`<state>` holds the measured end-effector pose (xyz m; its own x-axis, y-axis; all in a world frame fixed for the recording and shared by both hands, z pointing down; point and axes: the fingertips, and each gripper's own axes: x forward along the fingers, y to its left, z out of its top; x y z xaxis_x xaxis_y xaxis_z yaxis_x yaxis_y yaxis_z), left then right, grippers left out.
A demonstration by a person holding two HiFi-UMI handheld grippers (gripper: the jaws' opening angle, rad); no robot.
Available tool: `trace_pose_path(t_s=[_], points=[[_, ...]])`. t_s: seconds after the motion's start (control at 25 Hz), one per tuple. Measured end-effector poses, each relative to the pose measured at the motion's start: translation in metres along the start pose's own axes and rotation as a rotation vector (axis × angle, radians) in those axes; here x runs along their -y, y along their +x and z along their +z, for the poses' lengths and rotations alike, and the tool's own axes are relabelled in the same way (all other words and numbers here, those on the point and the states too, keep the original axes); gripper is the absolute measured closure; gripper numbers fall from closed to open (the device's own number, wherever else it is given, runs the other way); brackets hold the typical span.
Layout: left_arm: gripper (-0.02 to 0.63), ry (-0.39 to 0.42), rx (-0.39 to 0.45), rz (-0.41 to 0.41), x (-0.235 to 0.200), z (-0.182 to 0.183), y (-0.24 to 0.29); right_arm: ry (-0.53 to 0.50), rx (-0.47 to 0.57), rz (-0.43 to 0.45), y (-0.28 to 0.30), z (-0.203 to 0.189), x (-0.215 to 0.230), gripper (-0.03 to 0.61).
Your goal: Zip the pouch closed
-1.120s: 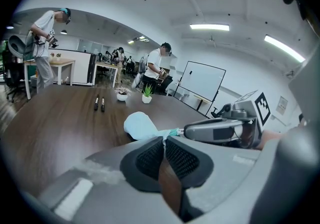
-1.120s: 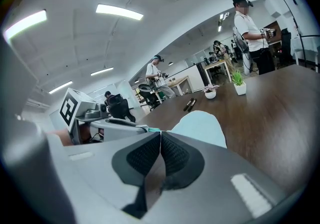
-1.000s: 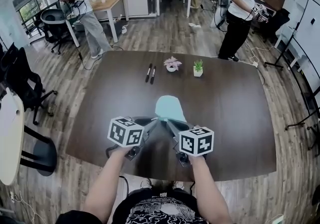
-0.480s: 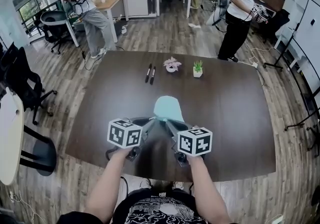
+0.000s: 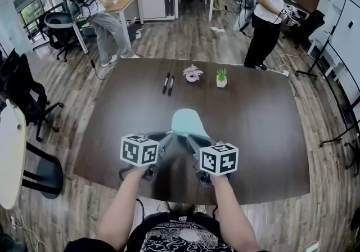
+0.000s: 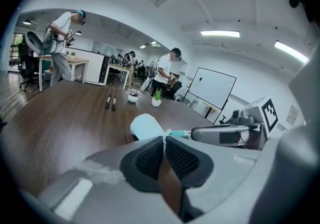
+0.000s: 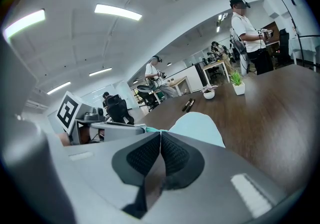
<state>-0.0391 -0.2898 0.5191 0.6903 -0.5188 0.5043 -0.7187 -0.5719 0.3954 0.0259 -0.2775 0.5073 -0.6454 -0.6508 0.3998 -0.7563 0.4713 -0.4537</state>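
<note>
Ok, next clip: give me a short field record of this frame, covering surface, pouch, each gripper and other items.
surface: dark wooden table
pouch: light blue pouch, lying at the near middle of the table
left gripper: shut, pinching the pouch's near edge
right gripper: shut on the pouch's teal zip end, close beside the left gripper
other items: two markers, pink plant, green plant, all at the far side
people: two standing beyond the table
</note>
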Motion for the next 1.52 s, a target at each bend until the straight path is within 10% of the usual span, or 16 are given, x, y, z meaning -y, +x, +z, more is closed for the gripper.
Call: trace_pose_path(t_s=[1.52], points=[[0.591, -0.097, 0.076, 0.109, -0.038, 0.006, -0.019, 0.000, 0.011, -0.052, -0.008, 0.007, 0.020, 0.571]])
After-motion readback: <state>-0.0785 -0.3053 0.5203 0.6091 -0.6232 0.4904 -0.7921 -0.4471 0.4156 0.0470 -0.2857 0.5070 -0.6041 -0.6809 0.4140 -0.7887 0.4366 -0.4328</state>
